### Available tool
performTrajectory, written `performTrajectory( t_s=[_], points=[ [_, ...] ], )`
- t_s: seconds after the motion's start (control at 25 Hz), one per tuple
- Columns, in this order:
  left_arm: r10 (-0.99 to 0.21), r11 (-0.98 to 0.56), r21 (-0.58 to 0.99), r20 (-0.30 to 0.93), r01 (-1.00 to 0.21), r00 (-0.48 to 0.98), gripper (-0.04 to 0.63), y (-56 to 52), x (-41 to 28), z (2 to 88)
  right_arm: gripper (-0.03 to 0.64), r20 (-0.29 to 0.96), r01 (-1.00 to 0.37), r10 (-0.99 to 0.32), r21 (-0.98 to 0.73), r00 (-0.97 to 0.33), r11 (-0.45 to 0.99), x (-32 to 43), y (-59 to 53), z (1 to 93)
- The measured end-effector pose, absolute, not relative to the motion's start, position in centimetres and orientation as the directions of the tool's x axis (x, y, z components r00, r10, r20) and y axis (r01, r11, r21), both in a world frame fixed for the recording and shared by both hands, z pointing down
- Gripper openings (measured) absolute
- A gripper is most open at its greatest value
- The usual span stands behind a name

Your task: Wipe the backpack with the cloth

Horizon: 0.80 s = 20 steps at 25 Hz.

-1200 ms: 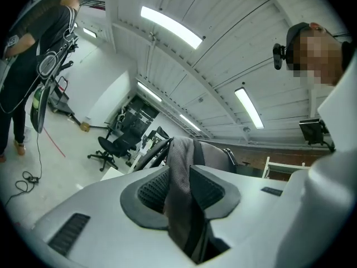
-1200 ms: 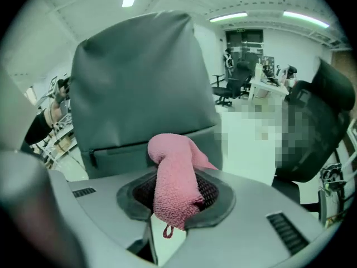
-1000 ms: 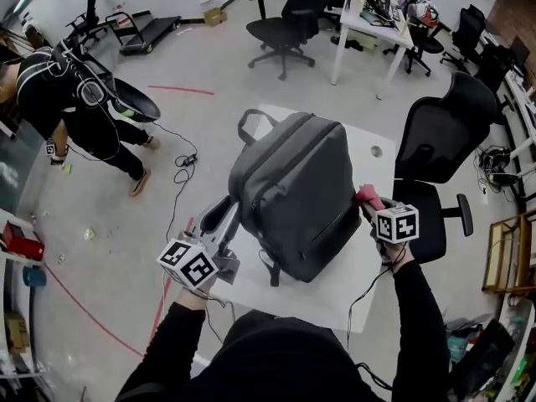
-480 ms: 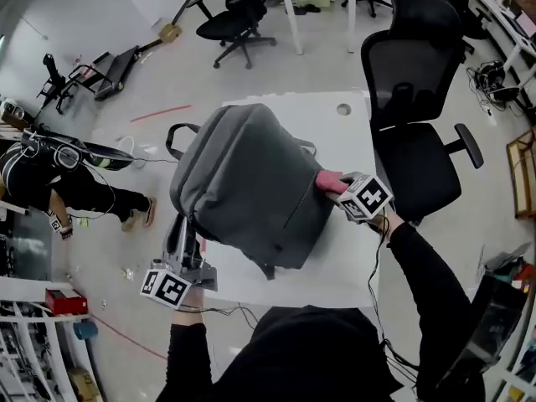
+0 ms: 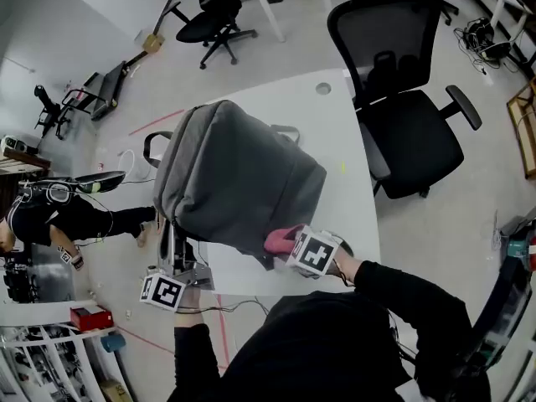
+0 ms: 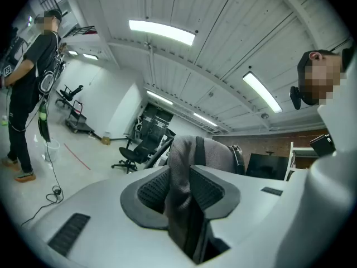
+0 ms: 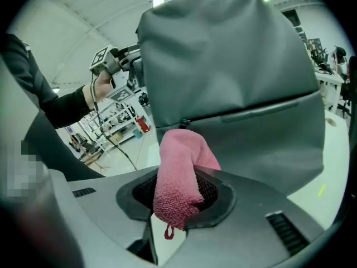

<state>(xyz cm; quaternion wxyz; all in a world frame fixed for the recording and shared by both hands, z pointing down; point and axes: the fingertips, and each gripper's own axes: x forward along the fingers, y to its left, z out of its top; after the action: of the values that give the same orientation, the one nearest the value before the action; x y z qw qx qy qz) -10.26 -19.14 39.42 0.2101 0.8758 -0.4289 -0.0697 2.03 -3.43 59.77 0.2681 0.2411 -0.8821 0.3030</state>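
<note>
The cloth [image 7: 179, 163], clamped in the right gripper [image 7: 178, 194], was held at the backpack's [image 7: 234, 71] near end, the left gripper [image 6: 182, 192] being clamped on its left edge.

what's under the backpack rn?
The backpack rests on the white table; bare tabletop shows beyond it and to its right. The pink cloth is at its near lower edge. Whatever lies directly beneath the bag is covered, so I can't tell.

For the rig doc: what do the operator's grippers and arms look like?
The left gripper and right gripper: grey bodies, black textured pads, a white cube with black square markers on each. Thin black cable off the left. Long black sleeves.
</note>
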Motion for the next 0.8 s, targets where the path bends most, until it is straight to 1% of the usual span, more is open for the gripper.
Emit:
performTrajectory(
  t_s=[0.2,0.32,0.4,0.48,0.52,0.6,0.8],
  points=[
    [-0.787,-0.54,0.411,0.064,-0.735,0.614,0.126,-18.6,-9.7,38.9,0.109,0.547,-0.45,-0.131,-0.503,-0.827,0.738,-3.1,1.2,58.9],
    [-0.788,-0.541,0.407,0.061,-0.736,0.613,0.126,-18.2,-9.4,38.7,0.109,0.534,-0.403,-0.098,-0.493,-0.84,0.771,-4.9,2.7,59.0],
    [-0.792,-0.536,0.409,0.062,-0.739,0.608,0.126,-18.1,-9.4,38.8,0.109,0.565,-0.454,-0.129,-0.484,-0.815,0.749,-4.2,2.4,60.6],
    [-0.797,-0.528,0.411,0.064,-0.743,0.601,0.126,-18.1,-9.5,38.9,0.109,0.6,-0.549,-0.194,-0.491,-0.776,0.677,-2.1,1.1,62.5],
    [-0.798,-0.525,0.409,0.066,-0.746,0.598,0.126,-18.1,-9.5,38.9,0.109,0.598,-0.577,-0.225,-0.498,-0.769,0.647,-1.3,0.5,62.9],
    [-0.8,-0.523,0.408,0.067,-0.748,0.596,0.126,-18.1,-9.6,38.9,0.109,0.585,-0.59,-0.253,-0.503,-0.77,0.632,0.0,0.2,63.1],
    [-0.805,-0.517,0.411,0.065,-0.751,0.589,0.126,-18.0,-9.5,39.2,0.109,0.609,-0.597,-0.249,-0.474,-0.753,0.646,4.1,0.5,64.2]
  ],
)
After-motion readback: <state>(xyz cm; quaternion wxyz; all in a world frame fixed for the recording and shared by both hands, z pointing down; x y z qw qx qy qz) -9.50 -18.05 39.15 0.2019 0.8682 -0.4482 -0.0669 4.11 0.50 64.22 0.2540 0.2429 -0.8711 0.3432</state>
